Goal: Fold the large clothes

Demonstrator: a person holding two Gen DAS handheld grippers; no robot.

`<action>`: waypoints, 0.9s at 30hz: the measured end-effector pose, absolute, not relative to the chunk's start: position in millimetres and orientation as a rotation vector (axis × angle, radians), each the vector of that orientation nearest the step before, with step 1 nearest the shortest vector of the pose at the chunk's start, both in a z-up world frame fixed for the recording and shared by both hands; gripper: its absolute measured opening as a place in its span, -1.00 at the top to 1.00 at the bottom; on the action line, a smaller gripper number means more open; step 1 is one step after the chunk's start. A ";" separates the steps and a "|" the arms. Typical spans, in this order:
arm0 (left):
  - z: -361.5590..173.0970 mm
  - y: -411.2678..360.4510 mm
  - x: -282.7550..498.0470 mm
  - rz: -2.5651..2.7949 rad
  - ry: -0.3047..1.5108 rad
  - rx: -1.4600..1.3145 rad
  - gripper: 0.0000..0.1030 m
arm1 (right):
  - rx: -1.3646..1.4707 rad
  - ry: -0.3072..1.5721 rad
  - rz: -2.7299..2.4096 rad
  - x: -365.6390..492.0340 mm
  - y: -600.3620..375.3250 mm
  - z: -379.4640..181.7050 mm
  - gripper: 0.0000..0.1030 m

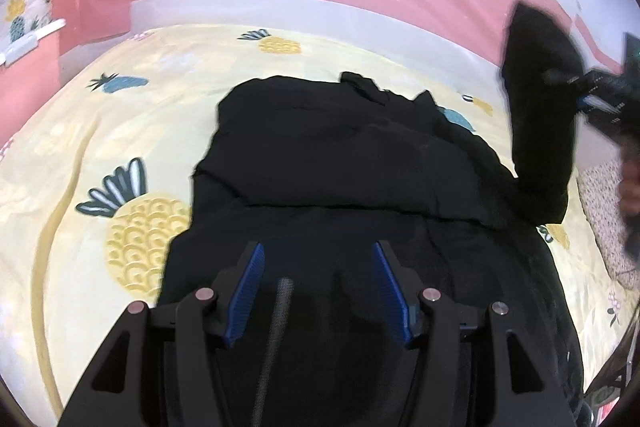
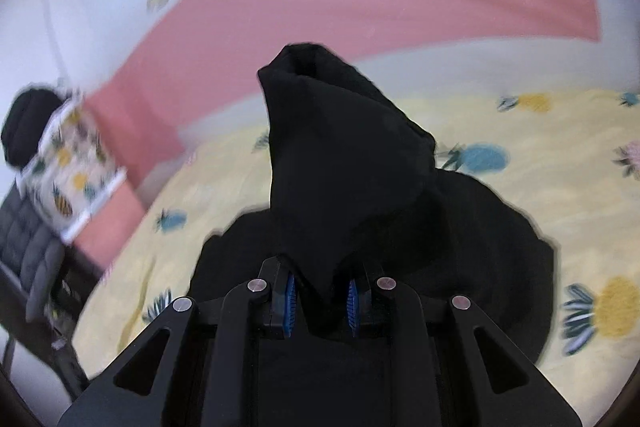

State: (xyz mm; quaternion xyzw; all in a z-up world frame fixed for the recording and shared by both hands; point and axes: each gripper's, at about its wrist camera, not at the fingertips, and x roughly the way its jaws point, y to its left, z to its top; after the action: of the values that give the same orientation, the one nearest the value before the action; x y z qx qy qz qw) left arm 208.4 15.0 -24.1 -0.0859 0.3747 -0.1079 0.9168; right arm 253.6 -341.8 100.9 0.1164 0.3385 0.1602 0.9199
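A large black fabric garment (image 1: 352, 163) lies spread on the bed's yellow pineapple-print sheet (image 1: 120, 131), its bulk filling the middle of the left wrist view from about 12 o'clock down to 6 o'clock under the camera. The right gripper (image 2: 320, 301) has its blue-padded fingers (image 2: 289, 301) closed down to a narrow gap on a tapering black sleeve-like flap of the garment (image 2: 340, 167), which stands lifted off the bed and rises toward 12 o'clock in the right wrist view; in the left wrist view that same raised flap hangs at about 2 o'clock, beside the blurred right gripper. The left gripper (image 1: 318, 287) hovers over the near part of the garment with its fingers (image 1: 248, 291) spread wide and nothing between them. The step in hand looks like carrying the lifted flap across the body of the garment. To do it well, the grip should hold until the flap lies flat over the middle, travelling low and smoothly so the cloth does not bunch. The free left gripper could press the near cloth at 6 o'clock to keep the body from dragging along.
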 end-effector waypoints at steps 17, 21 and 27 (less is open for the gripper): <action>-19.1 37.2 214.9 -0.208 0.784 -0.213 -0.14 | 0.119 0.864 0.447 267.1 -263.9 32.1 -0.28; 3.2 18.0 214.6 -0.249 0.740 -0.187 -0.25 | 0.090 0.703 0.394 238.6 -298.2 93.4 -0.28; 25.2 -27.0 232.8 -0.317 0.718 -0.128 -0.27 | -0.085 0.391 0.127 194.5 -354.8 149.1 -0.28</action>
State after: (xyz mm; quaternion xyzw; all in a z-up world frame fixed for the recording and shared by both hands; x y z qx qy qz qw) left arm 232.8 -27.0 25.2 -0.0622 0.3497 -0.1543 0.9220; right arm 194.5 -354.8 149.1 -0.0421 0.1940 0.0629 0.9781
